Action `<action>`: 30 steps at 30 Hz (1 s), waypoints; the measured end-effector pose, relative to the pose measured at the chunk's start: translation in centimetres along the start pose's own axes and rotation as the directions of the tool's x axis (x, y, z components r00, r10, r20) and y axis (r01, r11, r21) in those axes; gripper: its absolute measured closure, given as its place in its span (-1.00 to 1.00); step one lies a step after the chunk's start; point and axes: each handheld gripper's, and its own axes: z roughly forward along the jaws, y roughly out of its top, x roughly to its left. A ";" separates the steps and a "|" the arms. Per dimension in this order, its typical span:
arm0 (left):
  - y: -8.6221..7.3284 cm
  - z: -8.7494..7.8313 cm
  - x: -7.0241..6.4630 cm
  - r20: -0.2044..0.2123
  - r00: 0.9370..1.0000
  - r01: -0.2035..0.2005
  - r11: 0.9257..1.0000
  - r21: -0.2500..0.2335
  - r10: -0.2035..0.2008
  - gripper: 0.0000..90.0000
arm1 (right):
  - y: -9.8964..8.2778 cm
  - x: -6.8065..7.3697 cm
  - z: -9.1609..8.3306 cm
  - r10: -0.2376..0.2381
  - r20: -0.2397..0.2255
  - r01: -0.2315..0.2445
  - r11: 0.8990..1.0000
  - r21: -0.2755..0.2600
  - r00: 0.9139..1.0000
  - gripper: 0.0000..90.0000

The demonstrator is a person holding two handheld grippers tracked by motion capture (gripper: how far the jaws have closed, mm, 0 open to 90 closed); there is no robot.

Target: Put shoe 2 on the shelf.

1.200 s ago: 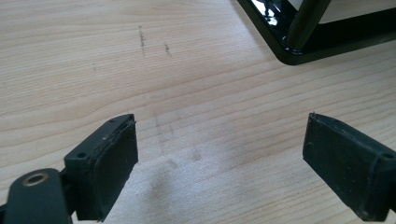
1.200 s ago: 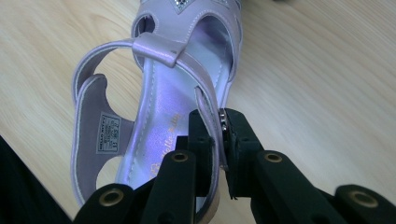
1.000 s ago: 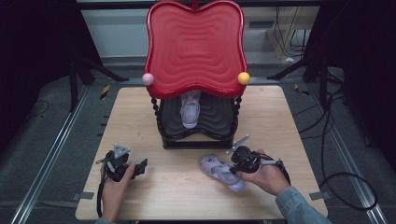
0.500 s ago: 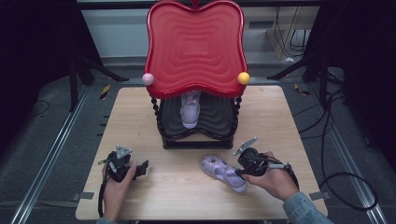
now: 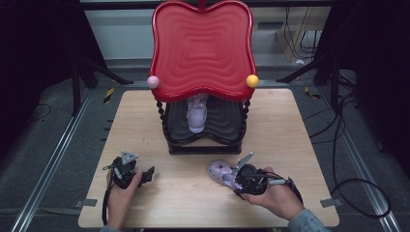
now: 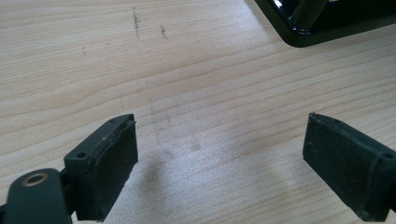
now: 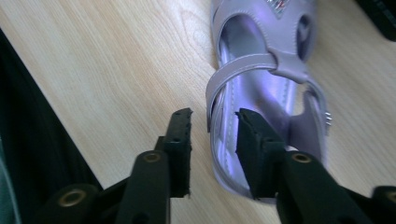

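A lilac child's sandal (image 5: 218,171) lies on the wooden table (image 5: 290,125), close up in the right gripper view (image 7: 261,60). My right gripper (image 5: 233,180) is at its heel end. Its jaws (image 7: 215,114) straddle the sandal's side wall, one pad outside with a sliver of wood showing, the other inside the shoe. They have just been closing and do not press on it. A matching sandal (image 5: 197,113) rests on the black lower shelf of the red stand (image 5: 203,48). My left gripper (image 5: 146,175) stands open over bare wood (image 6: 222,140).
The stand's black base (image 6: 322,32) lies ahead of the left gripper, to the right. A pink ball (image 5: 153,81) and a yellow ball (image 5: 252,80) cap the stand's posts. Cables (image 5: 358,193) trail on the floor to the right.
My right gripper has drawn back toward the near edge and now sits at the sandal's heel end. The sandal has shifted a little to the left. The left hand has stayed put.
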 end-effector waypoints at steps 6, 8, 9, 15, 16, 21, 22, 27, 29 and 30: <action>0.0 0.0 0.0 0.000 1.000 0.002 1.000 -0.001 -0.002 -0.79 | 0.6 0.0 1.7 -0.005 -0.008 0.005 0.998 0.056 1.000 0.64; 0.0 -0.1 0.0 0.001 1.000 0.001 1.000 -0.002 -0.001 -0.79 | 0.8 0.1 2.2 -0.009 -0.001 0.009 0.997 0.078 1.000 0.68; 0.0 -0.1 0.0 0.001 1.000 0.000 1.000 -0.002 0.000 -0.79 | 0.8 0.1 2.3 -0.013 0.001 0.012 0.996 0.086 1.000 0.69; 0.0 0.0 0.0 0.003 1.000 0.000 1.000 0.000 0.000 -0.79 | 0.9 0.0 2.9 -0.012 0.007 0.011 0.993 0.114 1.000 0.79; 0.0 0.0 0.0 0.003 1.000 0.002 1.000 -0.002 -0.002 -0.79 | 0.8 -0.1 2.9 -0.008 0.006 0.007 0.994 0.113 1.000 0.81; 0.0 -0.1 0.0 0.003 1.000 -0.001 1.000 -0.001 0.001 -0.79 | 0.5 -0.5 2.6 -0.004 -0.004 0.004 0.997 0.077 1.000 0.91; 0.0 -0.1 0.0 0.003 1.000 0.000 1.000 -0.002 0.000 -0.79 | 0.4 -0.6 2.4 0.004 -0.006 -0.004 0.999 0.053 1.000 0.92; 0.0 0.0 0.0 0.003 1.000 0.000 1.000 0.001 0.000 -0.79 | -0.3 -1.3 1.6 0.046 -0.044 -0.048 0.997 -0.061 0.998 0.92; 0.0 -0.1 0.0 0.002 1.000 0.002 1.000 -0.001 -0.002 -0.79 | -0.6 -1.7 1.4 0.069 -0.082 -0.077 0.992 -0.101 0.994 0.92; 0.0 -0.1 0.0 0.002 1.000 0.004 1.000 -0.003 -0.004 -0.79 | -0.8 -1.9 1.3 0.086 -0.105 -0.099 0.988 -0.122 0.991 0.92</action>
